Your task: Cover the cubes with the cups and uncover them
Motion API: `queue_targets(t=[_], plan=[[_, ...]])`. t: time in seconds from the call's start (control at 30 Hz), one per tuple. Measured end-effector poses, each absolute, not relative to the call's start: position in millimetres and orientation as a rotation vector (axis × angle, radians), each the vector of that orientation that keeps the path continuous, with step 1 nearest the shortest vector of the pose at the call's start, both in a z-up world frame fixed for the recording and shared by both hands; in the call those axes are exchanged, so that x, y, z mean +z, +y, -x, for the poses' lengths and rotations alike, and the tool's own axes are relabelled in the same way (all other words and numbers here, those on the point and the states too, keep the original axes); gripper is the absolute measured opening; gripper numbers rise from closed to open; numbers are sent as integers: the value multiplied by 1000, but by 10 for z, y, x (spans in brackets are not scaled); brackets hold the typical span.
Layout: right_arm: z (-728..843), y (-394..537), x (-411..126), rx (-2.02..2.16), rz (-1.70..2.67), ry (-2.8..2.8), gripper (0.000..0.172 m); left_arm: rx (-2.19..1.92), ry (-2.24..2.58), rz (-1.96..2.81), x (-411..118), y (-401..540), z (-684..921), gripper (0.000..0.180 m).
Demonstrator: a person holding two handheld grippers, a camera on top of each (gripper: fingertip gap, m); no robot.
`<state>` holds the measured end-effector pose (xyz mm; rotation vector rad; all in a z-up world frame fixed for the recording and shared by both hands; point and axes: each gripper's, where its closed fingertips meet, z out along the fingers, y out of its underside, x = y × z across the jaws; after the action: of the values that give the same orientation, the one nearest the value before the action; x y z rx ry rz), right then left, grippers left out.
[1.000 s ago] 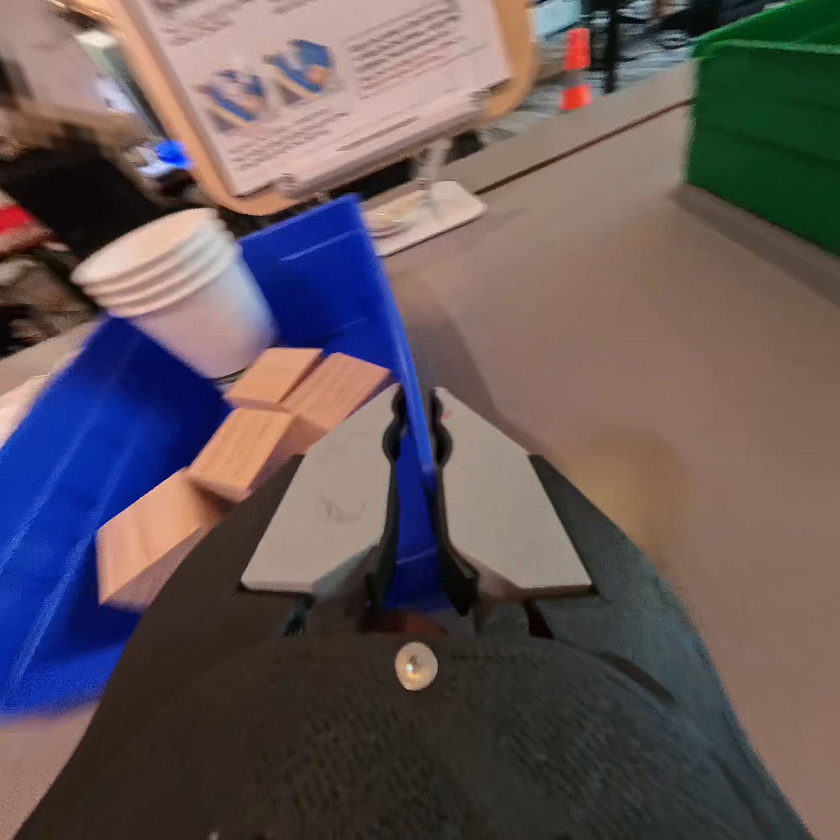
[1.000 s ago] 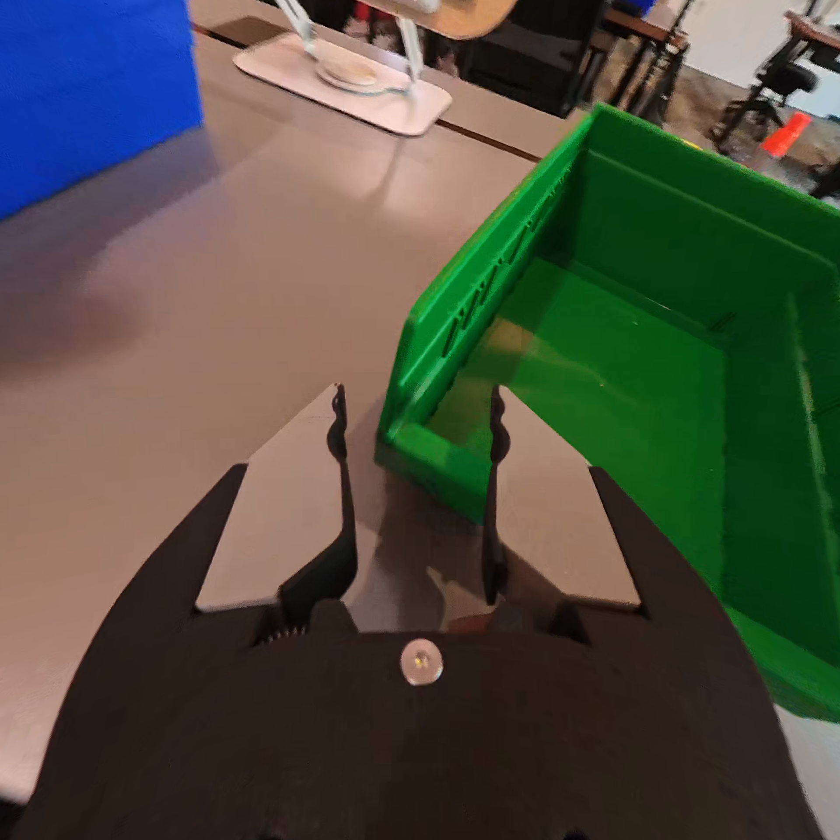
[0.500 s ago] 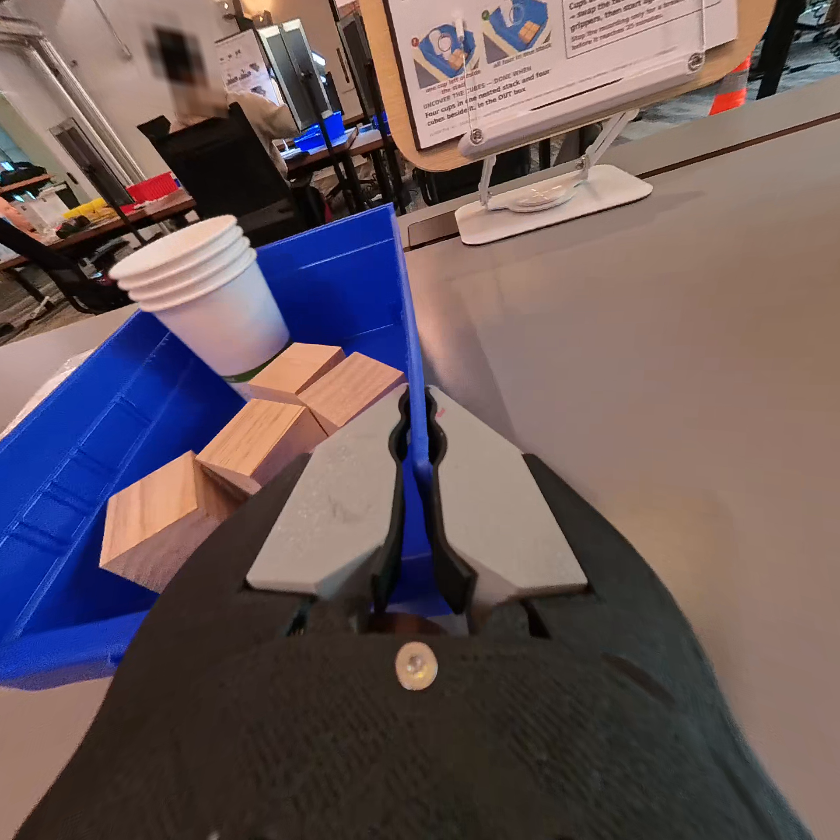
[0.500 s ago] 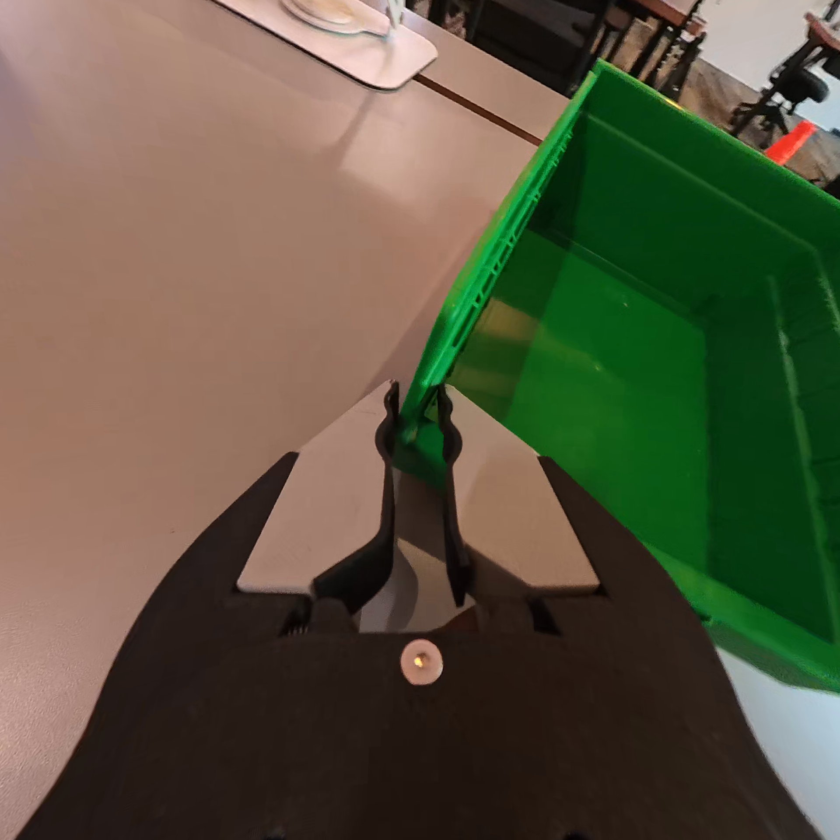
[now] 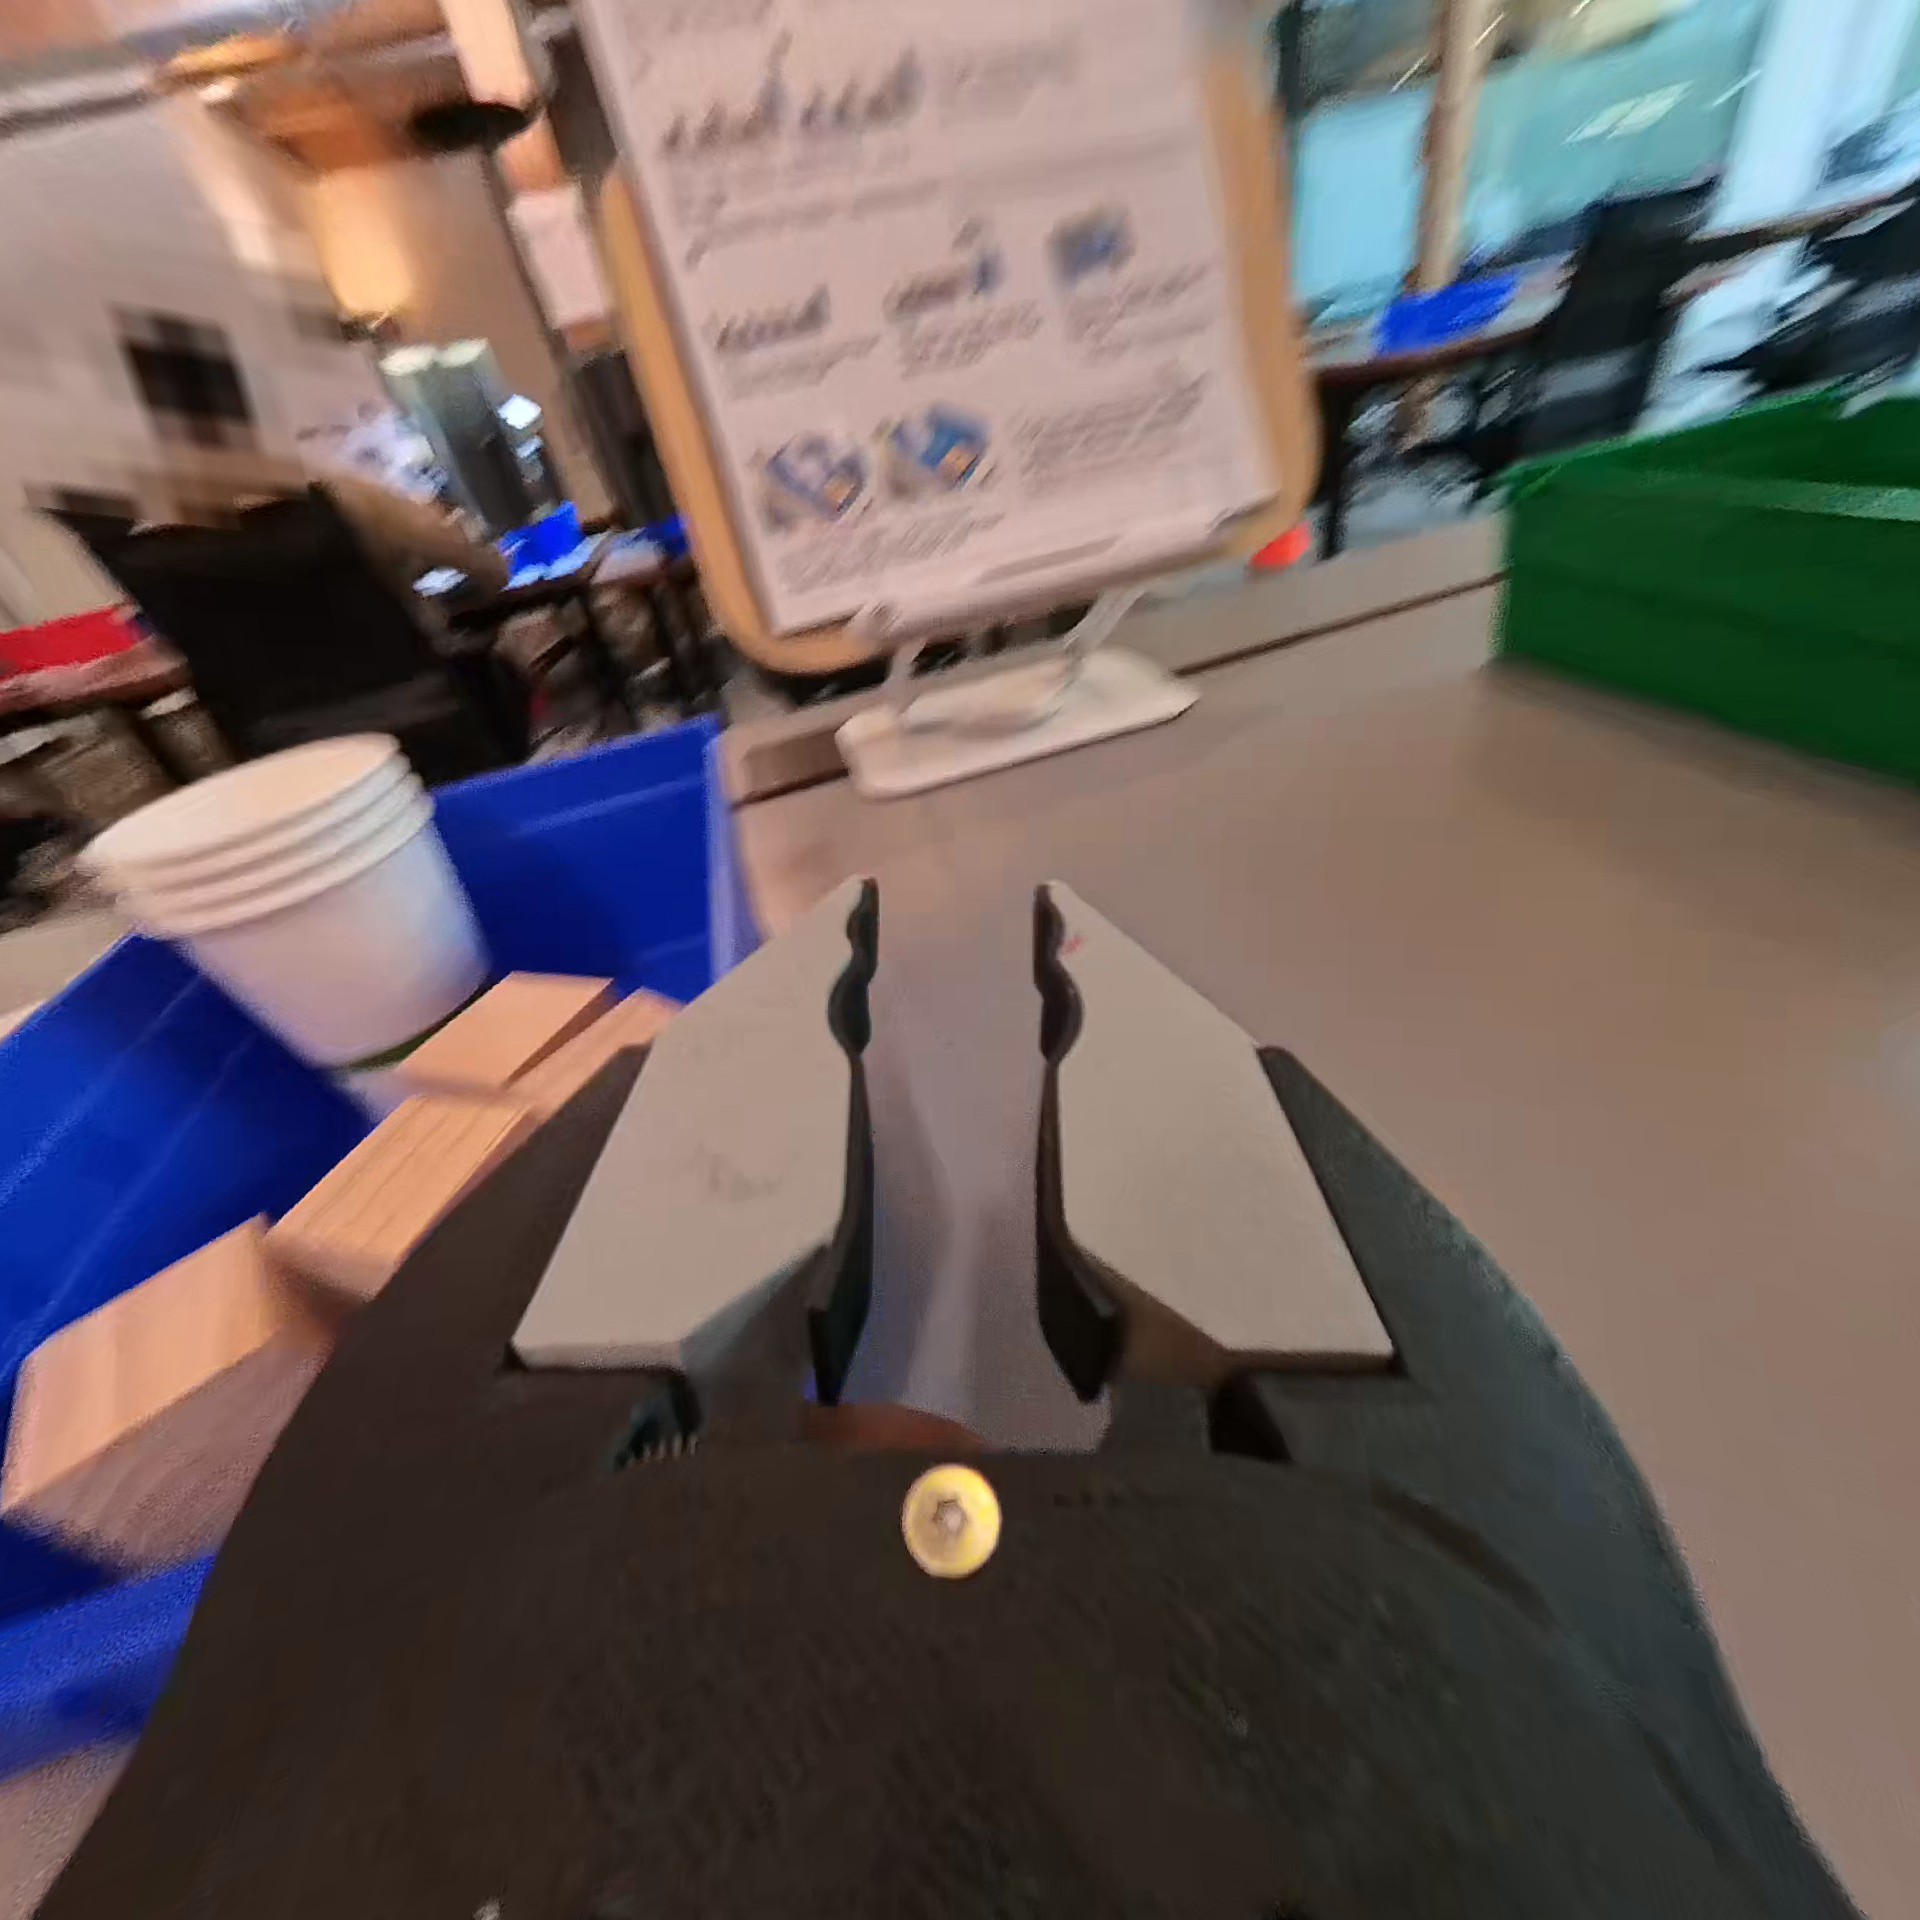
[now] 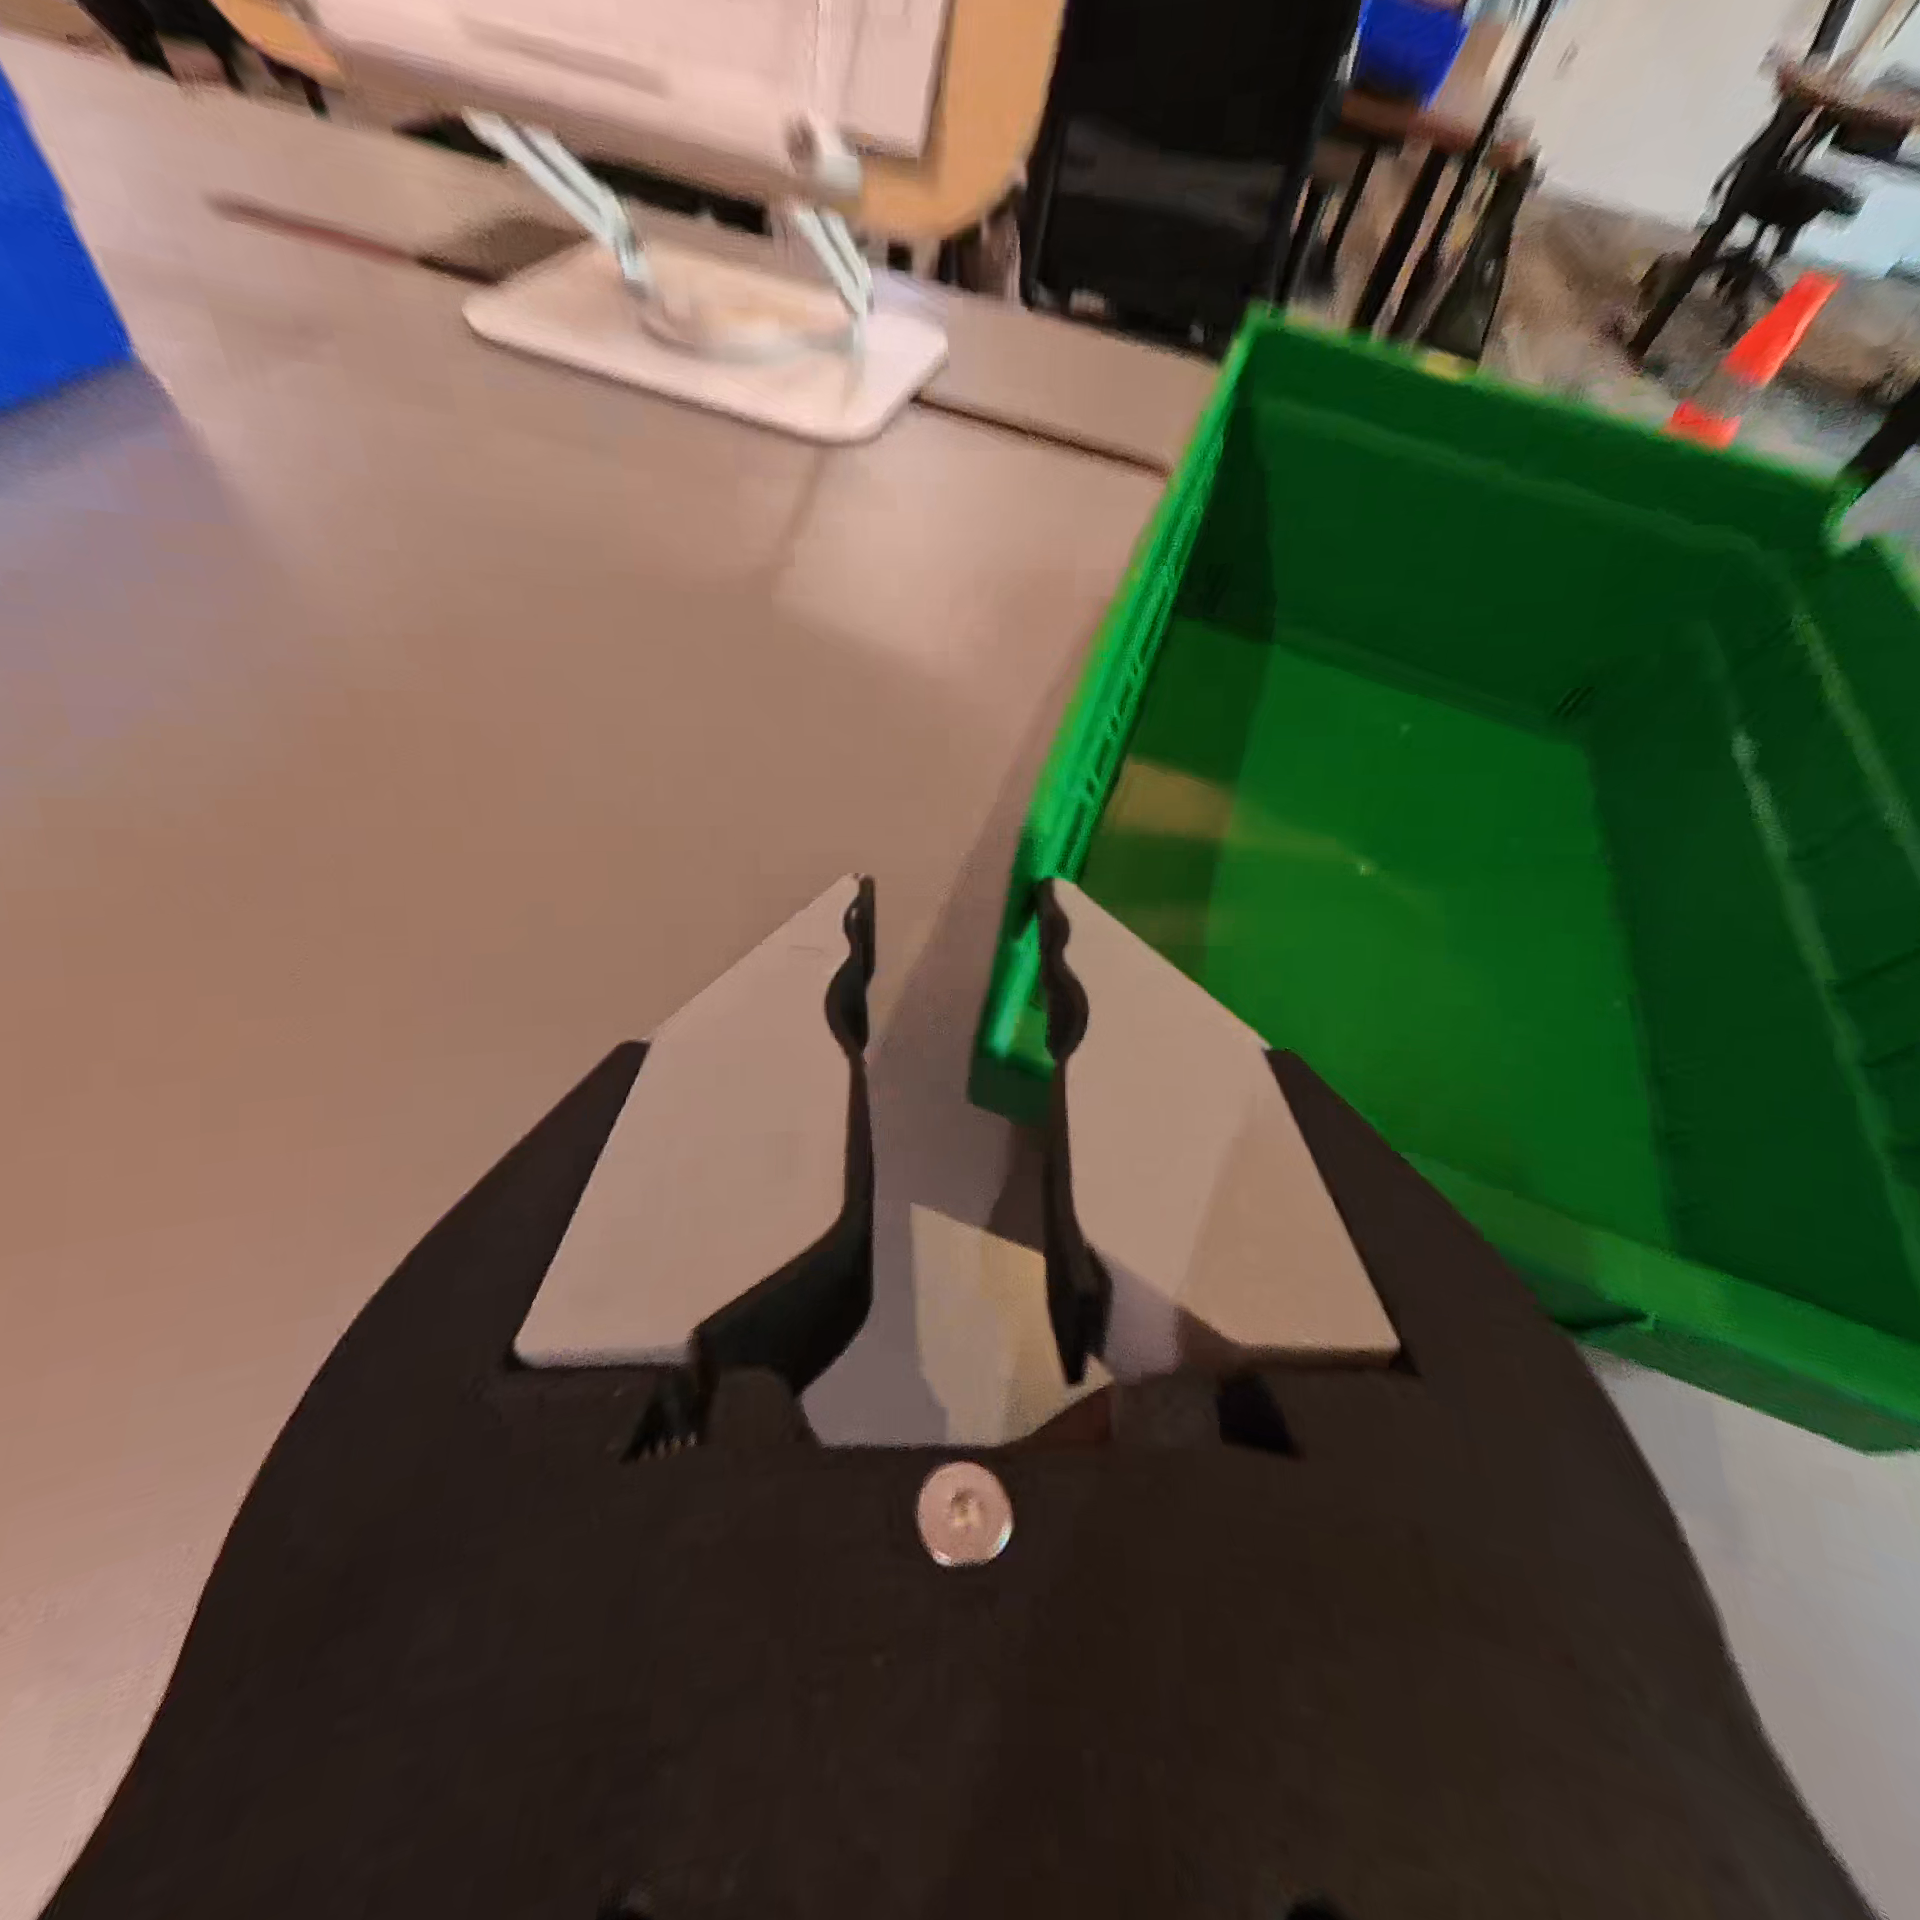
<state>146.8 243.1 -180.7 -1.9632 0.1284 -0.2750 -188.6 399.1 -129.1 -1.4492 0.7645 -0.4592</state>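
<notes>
Grey desk (image 5: 1455,1039) is stretching across both views, with a sign on a white stand (image 5: 1018,707) sitting at its far edge. Left gripper (image 5: 956,914) is hovering over bare desk, its fingers (image 5: 769,1091) standing apart with nothing between them. To its left, a blue bin (image 5: 582,862) is holding a stack of white cups (image 5: 301,894) and several wooden cubes (image 5: 416,1174). Right gripper (image 6: 956,914) is hanging at the near left corner of a green bin (image 6: 1455,883), fingers apart and gripping nothing.
</notes>
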Motion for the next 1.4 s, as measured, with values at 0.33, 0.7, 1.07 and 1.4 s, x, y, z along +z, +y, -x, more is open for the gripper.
queue_targets(t=[0.33, 0.7, 1.07, 1.4], plan=[[-1702, 2702, -1238, -795, 1866, 76, 28, -598, 1213, 1514, -1583, 4048, 650, 64], [-2145, 2338, -1658, -601, 2017, 207, 28, -695, 1226, 1607, -1909, 4053, 720, 59], [-713, 3182, -1922, -43, 2018, -34, 20, -483, 1168, 1581, -1991, 4219, 805, 60], [-1362, 2598, -1999, -197, 2013, 138, 19, -462, 1026, 1587, -1913, 4303, 967, 62]])
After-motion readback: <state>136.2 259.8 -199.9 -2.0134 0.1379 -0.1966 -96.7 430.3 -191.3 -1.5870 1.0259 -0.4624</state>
